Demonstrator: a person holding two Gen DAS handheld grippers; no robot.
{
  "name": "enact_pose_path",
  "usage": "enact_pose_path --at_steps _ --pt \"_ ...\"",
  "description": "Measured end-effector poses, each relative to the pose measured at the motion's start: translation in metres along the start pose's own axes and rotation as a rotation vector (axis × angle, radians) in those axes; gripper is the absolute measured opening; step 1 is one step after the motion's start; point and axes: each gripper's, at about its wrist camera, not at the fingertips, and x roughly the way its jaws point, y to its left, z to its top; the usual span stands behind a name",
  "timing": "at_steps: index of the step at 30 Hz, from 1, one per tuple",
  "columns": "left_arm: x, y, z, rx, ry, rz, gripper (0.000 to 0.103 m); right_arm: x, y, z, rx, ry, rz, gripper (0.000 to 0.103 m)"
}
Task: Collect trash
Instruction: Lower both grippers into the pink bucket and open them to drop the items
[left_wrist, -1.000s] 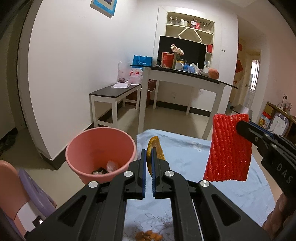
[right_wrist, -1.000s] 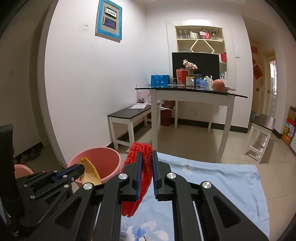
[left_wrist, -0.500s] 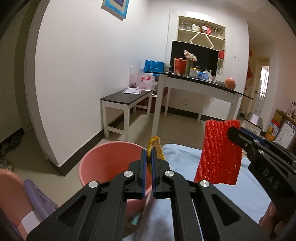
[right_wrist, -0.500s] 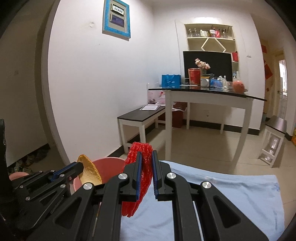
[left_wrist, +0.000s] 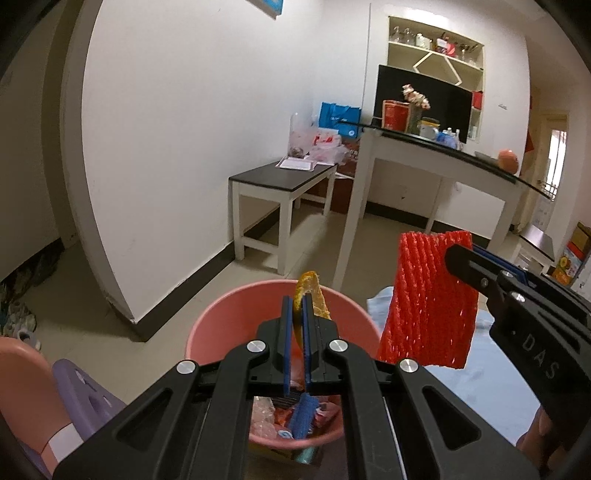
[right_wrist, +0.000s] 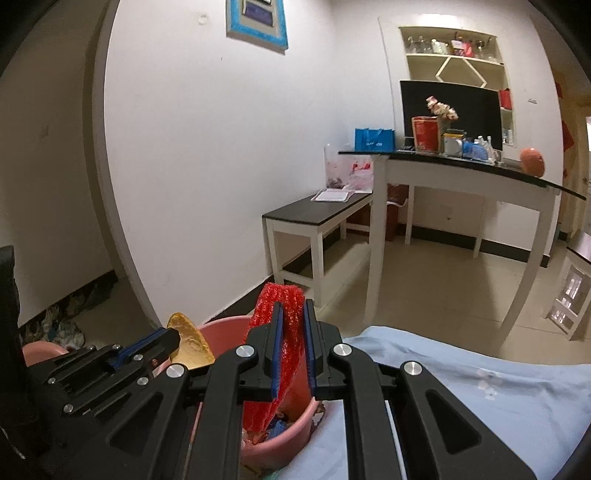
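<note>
A pink bin (left_wrist: 221, 325) with scraps inside stands on the floor by the table's edge. My left gripper (left_wrist: 297, 301) is shut on an orange peel (left_wrist: 318, 295) and hangs over the bin's mouth. In the right wrist view the peel (right_wrist: 190, 338) shows at the left over the bin (right_wrist: 225, 332). My right gripper (right_wrist: 292, 308) is shut on a red foam fruit net (right_wrist: 284, 295), which dangles at the bin's near rim. The left wrist view shows that net (left_wrist: 428, 302) beside the bin, over the table's edge.
A light blue cloth (right_wrist: 461, 387) covers the table at the right. A low dark-topped bench (left_wrist: 280, 177) and a tall white table (left_wrist: 436, 155) stand against the far wall. A purple and pink chair (left_wrist: 55, 391) sits at the lower left. A hand (left_wrist: 543, 435) holds the right gripper.
Both grippers have swung left from above the blue cloth to the pink bin, carrying the peel and the net. The bin now lies directly under the left gripper.
</note>
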Motion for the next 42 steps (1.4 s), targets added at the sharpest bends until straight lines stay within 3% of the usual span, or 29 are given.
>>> enact_pose_path --at_steps 12,28,32,34,36,42 --pt "0.058 0.022 -0.016 -0.039 0.085 -0.003 0.004 0.080 -0.003 -0.020 0.031 0.101 0.033 0.010" --pt "0.089 0.035 -0.025 -0.063 0.149 0.000 0.005 0.106 -0.004 -0.037 0.024 0.148 0.044 0.013" --pt "0.090 0.034 -0.023 -0.068 0.152 -0.004 0.006 0.107 0.000 -0.038 0.016 0.154 0.053 0.026" --pt "0.089 0.034 -0.024 -0.067 0.151 -0.011 0.013 0.106 0.001 -0.038 0.008 0.153 0.053 0.027" --pt "0.086 0.033 -0.023 -0.065 0.142 -0.013 0.035 0.104 0.002 -0.039 0.003 0.156 0.055 0.028" --pt "0.077 0.037 -0.020 -0.082 0.127 -0.019 0.040 0.095 0.001 -0.037 0.003 0.144 0.059 0.043"
